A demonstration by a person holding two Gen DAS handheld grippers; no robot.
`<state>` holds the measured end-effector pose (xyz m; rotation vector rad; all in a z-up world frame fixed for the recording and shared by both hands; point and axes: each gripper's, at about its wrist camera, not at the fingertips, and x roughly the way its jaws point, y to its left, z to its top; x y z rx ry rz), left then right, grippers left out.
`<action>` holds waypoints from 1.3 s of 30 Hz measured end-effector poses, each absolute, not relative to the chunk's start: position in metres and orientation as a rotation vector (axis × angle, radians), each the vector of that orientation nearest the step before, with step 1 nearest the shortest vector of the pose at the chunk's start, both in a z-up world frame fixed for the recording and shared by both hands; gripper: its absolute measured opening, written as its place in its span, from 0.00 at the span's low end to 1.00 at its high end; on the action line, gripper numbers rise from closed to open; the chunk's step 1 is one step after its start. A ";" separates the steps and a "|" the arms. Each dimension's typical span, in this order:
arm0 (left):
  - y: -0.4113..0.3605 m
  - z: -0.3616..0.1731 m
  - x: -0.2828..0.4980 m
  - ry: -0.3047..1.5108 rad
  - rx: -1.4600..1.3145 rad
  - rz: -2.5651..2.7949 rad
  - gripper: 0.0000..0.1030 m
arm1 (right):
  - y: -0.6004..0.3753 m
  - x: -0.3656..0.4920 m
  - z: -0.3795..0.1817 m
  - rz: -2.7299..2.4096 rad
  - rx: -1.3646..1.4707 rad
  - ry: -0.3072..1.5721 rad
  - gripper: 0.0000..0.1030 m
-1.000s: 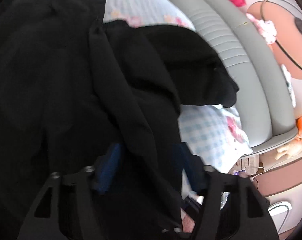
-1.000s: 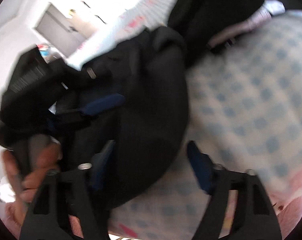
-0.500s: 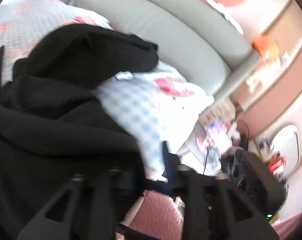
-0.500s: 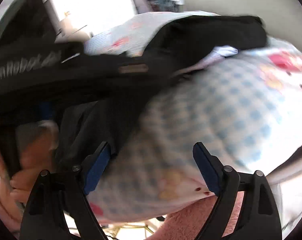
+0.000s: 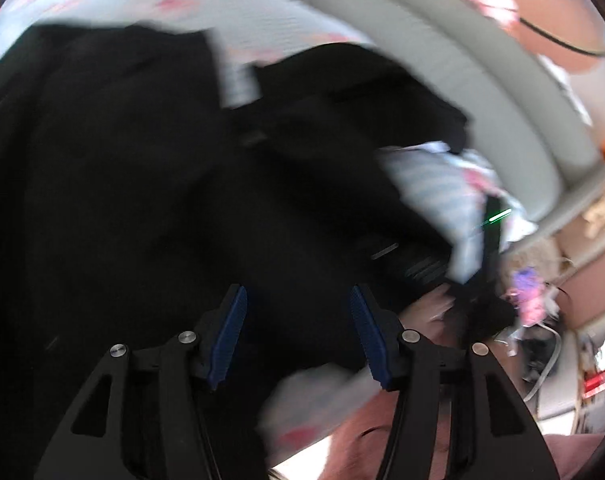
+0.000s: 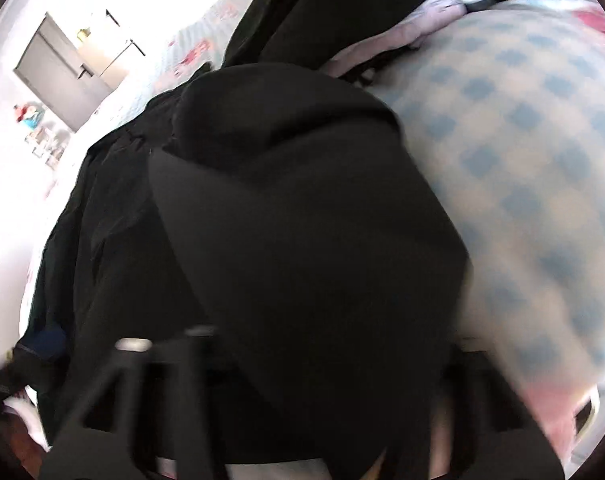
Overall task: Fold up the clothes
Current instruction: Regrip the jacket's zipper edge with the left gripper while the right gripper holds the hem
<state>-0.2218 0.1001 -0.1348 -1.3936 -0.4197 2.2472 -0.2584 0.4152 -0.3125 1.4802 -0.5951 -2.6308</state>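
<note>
Over the black garment, left gripper is opening, empty; right gripper's closing jaws lie hidden under cloth.

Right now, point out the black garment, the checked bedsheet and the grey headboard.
black garment (image 6: 302, 248), right wrist view, on its big fold.
checked bedsheet (image 6: 534, 128), right wrist view, on bare blue checks.
grey headboard (image 5: 482, 92), left wrist view, on its padded front.
</note>
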 end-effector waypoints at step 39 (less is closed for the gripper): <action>-0.025 -0.196 -0.133 -0.738 -1.446 2.414 0.29 | 0.389 -0.240 -0.313 -2.755 1.502 -0.503 0.56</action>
